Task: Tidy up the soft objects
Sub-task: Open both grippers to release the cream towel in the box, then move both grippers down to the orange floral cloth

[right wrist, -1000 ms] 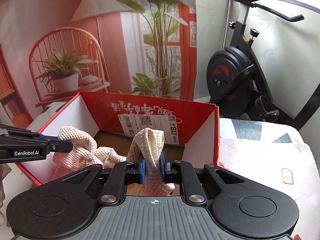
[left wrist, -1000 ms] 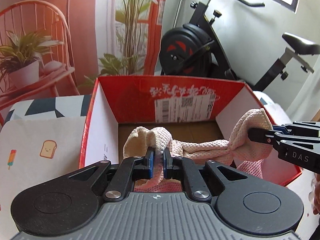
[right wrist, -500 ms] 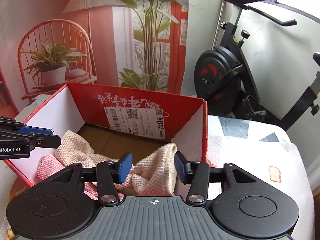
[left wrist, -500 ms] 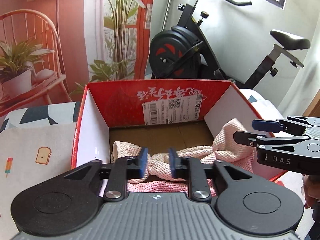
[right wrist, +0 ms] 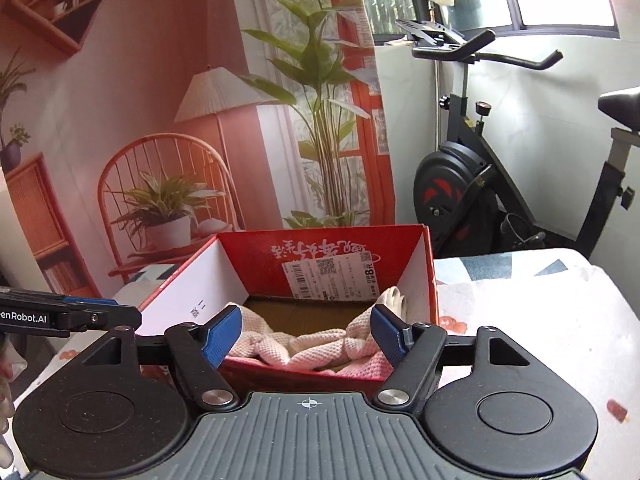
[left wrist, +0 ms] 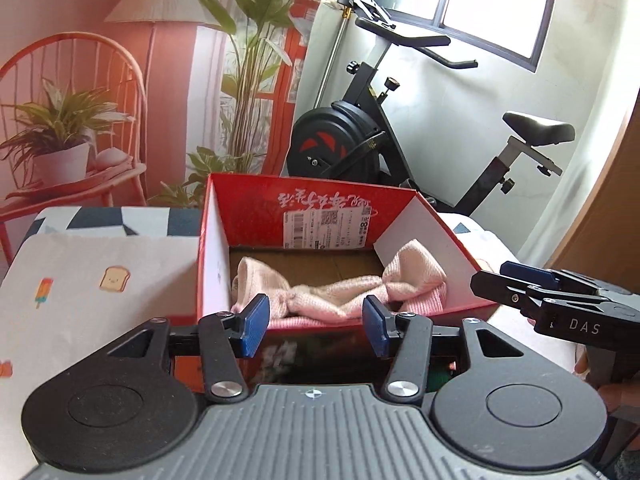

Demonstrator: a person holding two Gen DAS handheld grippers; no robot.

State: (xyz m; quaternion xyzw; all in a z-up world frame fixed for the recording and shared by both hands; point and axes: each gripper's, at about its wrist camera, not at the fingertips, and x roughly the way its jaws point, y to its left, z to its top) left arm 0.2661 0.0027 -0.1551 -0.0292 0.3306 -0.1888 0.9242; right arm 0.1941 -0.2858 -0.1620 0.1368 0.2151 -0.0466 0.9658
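A pink and cream waffle-knit cloth [left wrist: 340, 288] lies twisted across the bottom of an open red cardboard box [left wrist: 320, 208], one bunched end at each side wall. My left gripper [left wrist: 316, 330] hovers before the box's near rim, its jaws opening, nothing between the blue pads. In the right wrist view the same cloth [right wrist: 320, 348] rests in the box [right wrist: 328, 252]. My right gripper [right wrist: 306, 338] also sits at the near rim, jaws opening, clear of the cloth. The right gripper [left wrist: 532, 286] shows at the right edge of the left wrist view.
The box stands on a table under a white cloth with cartoon prints [left wrist: 100, 280]. Behind it hangs a printed backdrop with a chair and plants [left wrist: 120, 100]. An exercise bike [left wrist: 380, 128] stands at the back right. The left gripper's tips [right wrist: 80, 316] reach in from the left edge.
Both grippers let go of the cloth ends and opened. They drew back toward the near rim and rose a little. The cloth dropped and now lies flat in the box.
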